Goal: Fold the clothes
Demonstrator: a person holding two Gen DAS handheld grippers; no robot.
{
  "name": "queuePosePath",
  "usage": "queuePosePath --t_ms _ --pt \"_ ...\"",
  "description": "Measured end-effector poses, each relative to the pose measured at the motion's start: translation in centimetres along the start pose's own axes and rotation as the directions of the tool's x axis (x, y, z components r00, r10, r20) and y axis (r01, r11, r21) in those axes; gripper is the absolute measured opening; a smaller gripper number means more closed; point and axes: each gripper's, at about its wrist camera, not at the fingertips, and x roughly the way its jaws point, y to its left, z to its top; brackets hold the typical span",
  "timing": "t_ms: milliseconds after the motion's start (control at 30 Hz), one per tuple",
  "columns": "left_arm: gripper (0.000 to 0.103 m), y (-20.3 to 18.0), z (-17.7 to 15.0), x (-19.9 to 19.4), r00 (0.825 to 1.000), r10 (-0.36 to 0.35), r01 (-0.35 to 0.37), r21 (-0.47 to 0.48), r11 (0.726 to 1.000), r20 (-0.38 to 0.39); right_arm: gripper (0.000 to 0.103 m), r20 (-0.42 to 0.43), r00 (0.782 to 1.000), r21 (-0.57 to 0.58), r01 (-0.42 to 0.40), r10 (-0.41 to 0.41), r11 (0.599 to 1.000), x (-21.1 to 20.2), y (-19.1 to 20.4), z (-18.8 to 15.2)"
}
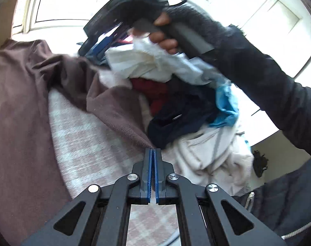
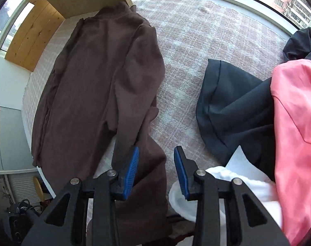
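A brown garment lies spread lengthwise on the checked pink-and-white cloth surface; it also shows in the left wrist view. My left gripper is shut on an edge of the brown garment where the cloth runs between its blue pads. My right gripper is open and hovers over the garment's near end, its left finger above the brown cloth. In the left wrist view the right gripper is held high above a clothes pile.
A pile of clothes, white, red, navy and light blue, lies to the right. A dark garment, a pink one and a white one lie right of the brown one. A wooden panel stands far left.
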Motion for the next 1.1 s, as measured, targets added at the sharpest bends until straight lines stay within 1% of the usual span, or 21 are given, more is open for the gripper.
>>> queuePosePath --t_ms 67,133,200,267,300,333,367,400,467,500,567,600,633,700,767,800,833,900,967,1067,1100 --pt "0.001 -1.4 0.8 -0.4 0.998 -0.059 0.059 0.010 0.998 0.025 0.036 -0.006 1.000 -0.016 0.009 -0.009 1.000 -0.4 0.5 -1.1" --pt "0.002 -2.0 1.1 0.3 0.994 -0.110 0.109 0.014 0.994 0.022 0.036 0.004 1.000 -0.025 0.027 -0.027 0.999 -1.1 1.1 -2.6" --pt "0.004 -2.8 0.7 1.8 0.989 -0.142 0.144 0.033 0.989 -0.041 0.036 0.025 1.000 -0.015 0.013 -0.013 1.000 -2.0 1.6 -4.4" --pt "0.011 -4.1 0.4 3.0 0.978 -0.162 0.170 0.054 0.984 -0.129 0.036 0.039 0.999 0.010 -0.003 0.002 1.000 -2.7 1.9 -6.5" --pt "0.012 -4.8 0.2 3.3 0.974 -0.167 0.181 0.082 0.980 -0.156 0.036 0.044 0.999 0.026 -0.011 0.010 1.000 -3.0 2.1 -7.6" --pt "0.016 -5.5 -0.1 3.3 0.970 -0.168 0.190 0.118 0.975 -0.174 0.036 0.046 0.999 0.040 -0.015 0.013 0.999 -3.3 2.4 -8.8" --pt "0.020 -6.1 -0.4 3.1 0.969 -0.164 0.194 0.154 0.969 -0.186 0.036 0.050 0.999 0.051 -0.020 0.017 0.998 -3.5 2.7 -10.1" --pt "0.021 -6.3 -0.5 2.7 0.968 -0.154 0.190 0.179 0.965 -0.196 0.036 0.052 0.998 0.068 -0.022 0.018 0.997 -3.7 3.1 -11.4" --pt "0.022 -6.3 -0.6 1.8 0.967 -0.132 0.180 0.216 0.960 -0.218 0.036 0.080 0.997 0.098 0.005 -0.013 0.995 -4.1 3.9 -14.0" --pt "0.022 -5.9 -0.8 1.1 0.969 -0.100 0.156 0.247 0.956 -0.224 0.036 0.095 0.995 0.112 0.018 -0.029 0.993 -4.3 4.3 -15.3" --pt "0.023 -4.1 -1.1 -0.8 0.972 0.000 0.077 0.320 0.944 -0.234 0.036 0.112 0.993 0.127 0.029 -0.043 0.991 -3.7 6.2 -17.0" --pt "0.023 -2.5 -1.2 -1.9 0.968 0.066 0.025 0.353 0.935 -0.243 0.036 0.121 0.991 0.135 0.034 -0.051 0.990 -3.3 7.1 -17.8" --pt "0.024 -0.9 -1.2 -2.9 0.960 0.132 -0.026 0.387 0.922 -0.249 0.036 0.129 0.990 0.142 0.039 -0.058 0.989 -3.0 8.1 -18.6" --pt "0.024 3.4 0.0 -4.5 0.933 0.245 -0.122 0.407 0.905 -0.265 0.036 0.146 0.987 0.157 0.049 -0.072 0.986 -2.3 10.0 -20.3" --pt "0.024 7.6 2.1 -5.6 0.907 0.326 -0.199 0.413 0.889 -0.265 0.036 0.159 0.984 0.167 0.052 -0.079 0.985 -1.3 12.1 -21.4" --pt "0.024 9.3 3.3 -5.9 0.902 0.346 -0.219 0.417 0.882 -0.257 0.036 0.160 0.983 0.162 0.069 -0.095 0.984 -0.6 13.3 -21.6" --pt "0.024 10.7 4.3 -6.0 0.903 0.347 -0.220 0.425 0.878 -0.251 0.037 0.160 0.981 0.158 0.087 -0.112 0.984 0.2 14.4 -21.7" --pt "0.024 12.7 6.4 -5.0 0.899 0.377 -0.244 0.460 0.854 -0.222 0.044 0.149 0.972 0.162 0.155 -0.179 0.975 1.9 15.7 -21.7" --pt "0.024 13.9 8.0 -3.4 0.901 0.376 -0.240 0.476 0.846 -0.214 0.044 0.108 0.961 0.184 0.232 -0.254 0.955 3.6 16.0 -21.5" --pt "0.024 15.4 10.2 -0.9 0.907 0.365 -0.223 0.495 0.840 -0.210 0.044 0.050 0.936 0.206 0.332 -0.349 0.920 5.4 15.3 -21.5" --pt "0.024 15.8 10.7 -0.2 0.910 0.359 -0.218 0.495 0.841 -0.208 0.043 0.040 0.936 0.219 0.334 -0.351 0.917 5.6 14.9 -21.6"
